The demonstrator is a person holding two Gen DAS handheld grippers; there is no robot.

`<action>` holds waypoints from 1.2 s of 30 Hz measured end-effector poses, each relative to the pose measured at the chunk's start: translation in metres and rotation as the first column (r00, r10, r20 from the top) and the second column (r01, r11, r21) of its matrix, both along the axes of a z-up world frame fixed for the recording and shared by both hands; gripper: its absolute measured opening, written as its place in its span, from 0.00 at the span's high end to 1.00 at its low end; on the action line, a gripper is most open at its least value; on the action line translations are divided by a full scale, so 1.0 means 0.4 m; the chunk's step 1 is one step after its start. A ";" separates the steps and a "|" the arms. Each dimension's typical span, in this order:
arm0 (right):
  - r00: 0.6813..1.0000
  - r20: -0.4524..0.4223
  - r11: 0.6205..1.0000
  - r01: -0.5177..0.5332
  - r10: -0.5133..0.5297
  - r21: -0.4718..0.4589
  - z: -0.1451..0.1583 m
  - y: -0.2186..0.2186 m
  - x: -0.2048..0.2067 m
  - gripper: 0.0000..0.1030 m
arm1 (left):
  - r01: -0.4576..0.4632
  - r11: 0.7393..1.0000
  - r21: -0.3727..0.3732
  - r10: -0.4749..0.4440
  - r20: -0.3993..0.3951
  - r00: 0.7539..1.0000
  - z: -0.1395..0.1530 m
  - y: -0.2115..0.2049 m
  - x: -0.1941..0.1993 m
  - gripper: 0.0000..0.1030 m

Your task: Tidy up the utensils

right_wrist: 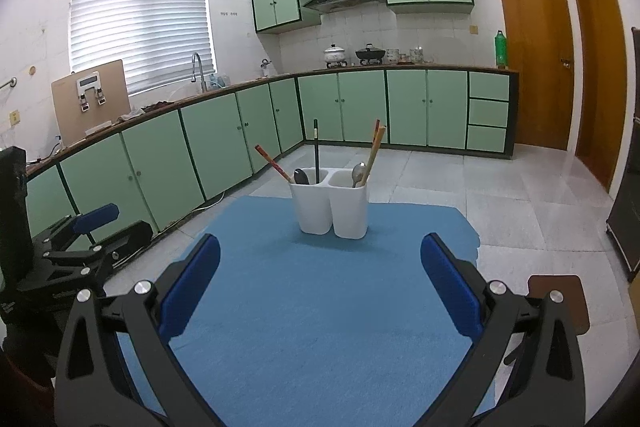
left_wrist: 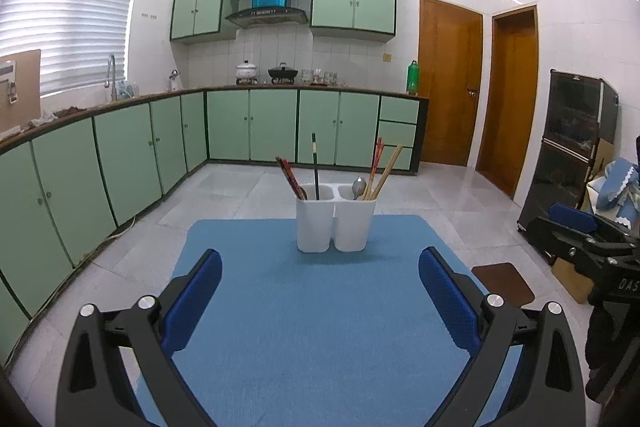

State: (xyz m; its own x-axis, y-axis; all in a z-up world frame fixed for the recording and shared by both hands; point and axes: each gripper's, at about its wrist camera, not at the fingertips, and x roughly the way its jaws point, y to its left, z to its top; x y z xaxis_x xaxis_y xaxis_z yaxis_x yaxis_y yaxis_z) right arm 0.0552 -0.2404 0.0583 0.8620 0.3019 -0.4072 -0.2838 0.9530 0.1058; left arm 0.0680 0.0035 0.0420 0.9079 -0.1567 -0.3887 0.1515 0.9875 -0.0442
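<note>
Left tool (left_wrist: 320, 279): fingers spread wide apart with nothing between them; it hangs tilted down over the near part of the blue mat.
Right tool (right_wrist: 320, 267): fingers likewise wide apart and empty, pointing the same way, so both tools face the holder from the near side.
Blue mat (left_wrist: 320, 327): directly under and ahead of both tools, covering the table; its bare surface holds no loose utensil in either view.
White holder (left_wrist: 335, 223): straight ahead of each tool, beyond the fingertips and clear of them, upright on the far half of the mat; two cups joined side by side.
Left cup (right_wrist: 311, 205): holds red chopsticks (right_wrist: 273, 164) leaning away to the left, a dark chopstick (right_wrist: 316, 151) standing nearly upright, and a dark spoon (right_wrist: 301, 177) with bowl up.
Right cup (right_wrist: 349, 209): holds a metal spoon (right_wrist: 358, 173) and pale chopsticks (right_wrist: 376, 149) leaning right, plus a red pair best seen from the left wrist.
Sorting: both cups mix spoons and chopsticks, so the task is probably not finished.
Why open: judged from the stance, wide fingers suit approaching a thin handle sticking above the rim.
Risk: pulling a leaning stick could tip the light holder.
</note>
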 end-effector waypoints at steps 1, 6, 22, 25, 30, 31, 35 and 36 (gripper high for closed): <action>1.000 0.003 1.000 -0.002 0.002 0.000 0.002 0.001 -0.005 0.05 | -0.001 1.000 0.000 0.001 0.006 1.000 0.001 -0.003 -0.006 0.06; 1.000 0.019 1.000 -0.001 0.001 -0.012 0.008 0.007 -0.024 0.05 | 0.005 1.000 -0.002 -0.005 0.024 1.000 0.013 -0.005 -0.026 0.06; 0.999 0.038 0.999 -0.007 0.009 -0.054 0.016 0.035 -0.036 0.05 | -0.006 1.000 0.006 0.006 0.050 0.999 0.013 0.002 -0.049 0.06; 0.999 0.036 0.999 -0.007 0.009 -0.053 0.015 0.036 -0.036 0.05 | -0.008 1.000 0.007 0.007 0.051 0.999 0.013 0.003 -0.051 0.06; 0.999 0.036 0.998 -0.010 0.012 -0.055 0.013 0.037 -0.038 0.05 | -0.009 1.000 0.011 0.009 0.051 0.999 0.011 0.002 -0.060 0.06; 0.999 0.036 0.998 -0.010 0.012 -0.056 0.012 0.039 -0.038 0.05 | -0.009 1.000 0.010 0.008 0.051 0.999 0.011 0.002 -0.061 0.06; 0.999 0.032 0.998 -0.013 0.015 -0.057 0.014 0.038 -0.036 0.05 | -0.010 1.000 0.011 0.010 0.053 0.999 0.011 0.002 -0.060 0.06; 0.999 0.032 0.998 -0.013 0.015 -0.057 0.014 0.039 -0.035 0.05 | -0.011 1.000 0.013 0.011 0.053 0.999 0.011 0.000 -0.061 0.06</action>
